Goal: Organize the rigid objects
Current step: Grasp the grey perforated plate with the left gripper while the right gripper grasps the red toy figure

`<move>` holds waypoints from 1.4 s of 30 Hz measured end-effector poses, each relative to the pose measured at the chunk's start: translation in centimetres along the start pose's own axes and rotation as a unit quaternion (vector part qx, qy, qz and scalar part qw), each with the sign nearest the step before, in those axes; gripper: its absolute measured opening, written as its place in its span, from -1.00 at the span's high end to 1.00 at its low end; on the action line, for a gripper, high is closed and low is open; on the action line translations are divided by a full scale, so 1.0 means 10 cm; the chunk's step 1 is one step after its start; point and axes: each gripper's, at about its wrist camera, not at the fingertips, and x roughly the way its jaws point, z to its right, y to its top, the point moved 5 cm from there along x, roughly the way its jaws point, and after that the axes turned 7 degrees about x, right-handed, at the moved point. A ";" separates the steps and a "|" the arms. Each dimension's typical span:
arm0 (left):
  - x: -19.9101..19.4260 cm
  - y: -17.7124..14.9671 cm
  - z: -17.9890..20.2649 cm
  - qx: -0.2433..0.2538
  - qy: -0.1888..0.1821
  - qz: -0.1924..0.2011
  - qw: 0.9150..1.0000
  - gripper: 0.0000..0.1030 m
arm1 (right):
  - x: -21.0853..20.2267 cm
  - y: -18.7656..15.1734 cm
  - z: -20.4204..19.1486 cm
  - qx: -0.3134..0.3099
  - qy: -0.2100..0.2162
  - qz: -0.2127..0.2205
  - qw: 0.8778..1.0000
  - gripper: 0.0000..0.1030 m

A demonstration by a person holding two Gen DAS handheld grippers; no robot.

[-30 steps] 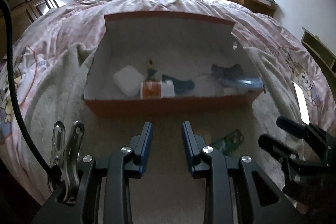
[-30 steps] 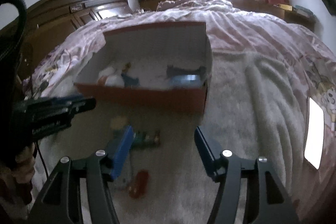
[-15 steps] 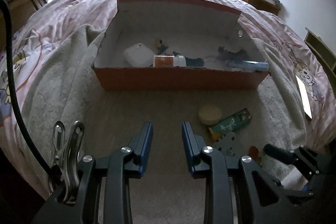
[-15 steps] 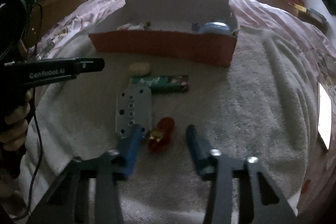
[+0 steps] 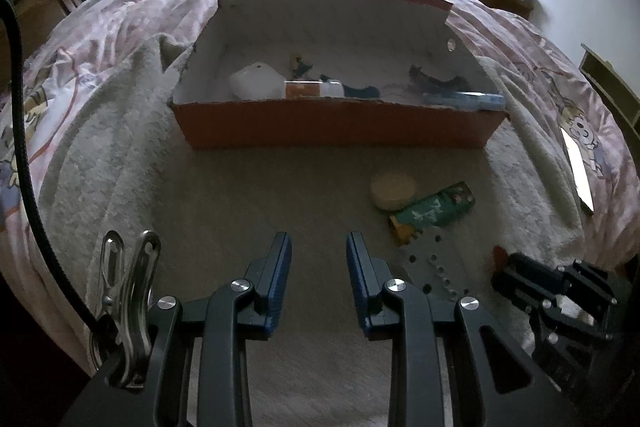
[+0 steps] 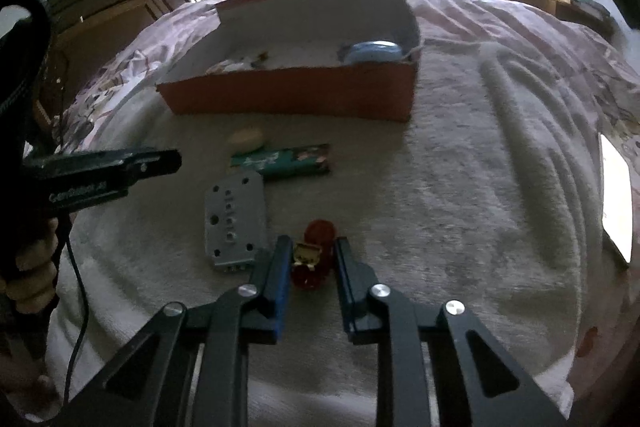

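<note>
Four loose things lie on the grey blanket (image 6: 460, 195) short of the orange box (image 6: 304, 95), and the nearest to your right tool (image 6: 310, 259) is the small red object (image 6: 316, 255) with a gold label. It sits directly between the two blue pads (image 6: 280, 267), low on the blanket, just right of the perforated grey plate (image 6: 234, 223). Its long axis runs roughly away from you, toward the box, so it lies along the fingers, not across them, and its narrow width is what the pads face. One end points at the box and the other back at your wrist, though the blur hides which end is the cap. The right tool is narrowed around it with the pads close on each flank; you cannot tell from this view whether they already press it, so treat the grip as unconfirmed. Your left tool (image 5: 319, 279) hangs over bare blanket, well left of these things, at a moderate gap and holding nothing. The right hand is plainly the nearer one, so the pick probably belongs to it. Beyond the plate lie the green packet (image 6: 284, 159), its length running left to right, and the pale round disc (image 6: 246, 139) beside it, both between you and the box's front wall. The box already holds several things, with its lid flap standing up behind.
</note>
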 end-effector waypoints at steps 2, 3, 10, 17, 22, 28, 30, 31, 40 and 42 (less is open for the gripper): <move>-0.01 -0.02 0.04 -0.001 -0.007 -0.004 1.000 0.43 | -0.02 0.01 0.07 0.005 -0.011 0.001 1.000 0.58; -0.01 -0.02 0.06 -0.001 -0.010 -0.005 1.000 0.43 | -0.03 0.01 0.12 0.008 -0.018 0.002 1.000 0.57; -0.06 -0.06 0.31 -0.001 -0.044 -0.020 0.999 0.42 | -0.06 0.02 0.37 0.025 -0.039 0.003 0.999 0.57; 0.01 -0.05 0.54 -0.012 -0.077 -0.047 0.996 0.24 | -0.03 -0.02 0.48 0.033 -0.025 -0.001 0.999 0.58; 0.10 -0.04 0.65 -0.025 -0.074 -0.060 0.995 -0.03 | -0.03 -0.04 0.50 0.041 -0.010 0.003 0.999 0.57; 0.28 -0.07 0.76 -0.023 -0.051 -0.085 0.995 -0.04 | -0.03 -0.05 0.52 0.048 0.001 0.006 0.999 0.57; 0.29 -0.07 0.79 -0.015 -0.038 -0.083 0.996 -0.04 | -0.03 -0.06 0.53 0.050 0.004 0.006 0.999 0.58; 0.29 -0.07 0.80 -0.012 -0.035 -0.083 0.996 -0.07 | -0.03 -0.06 0.54 0.051 0.005 0.006 0.999 0.58; 0.30 -0.14 0.93 0.046 0.006 -0.076 0.996 -0.06 | -0.03 -0.06 0.55 0.057 0.011 0.006 0.998 0.58; 0.28 -0.15 0.90 0.052 0.005 -0.071 0.996 0.03 | -0.02 -0.05 0.56 0.059 0.011 0.005 0.998 0.58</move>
